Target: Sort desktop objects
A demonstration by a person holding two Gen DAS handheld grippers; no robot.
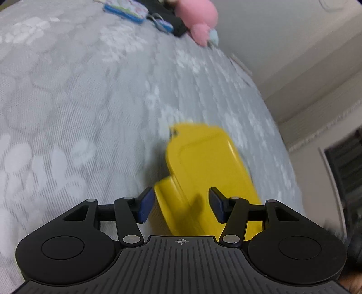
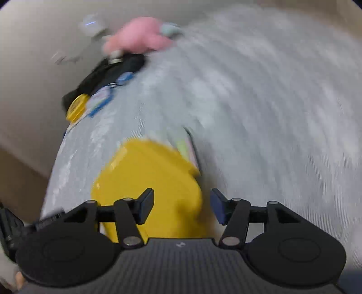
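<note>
A yellow plastic box (image 1: 203,171) lies on the grey patterned cloth (image 1: 67,101), just ahead of my left gripper (image 1: 181,204), which is open with the box's near end between its blue pads. In the right wrist view the same yellow box (image 2: 147,181) lies just ahead of my right gripper (image 2: 181,205), which is open, with the box between its fingers. A pastel striped flat item (image 2: 187,147) lies by the box's far side. Both views are blurred.
At the far end of the cloth lie a pink plush toy (image 1: 199,15), a black item (image 1: 176,24), a blue-edged pouch (image 1: 126,9) and a small blue keyring tag (image 1: 163,23). A yellow round thing (image 2: 77,107) shows there too. The cloth's edge (image 1: 271,117) drops off at the right.
</note>
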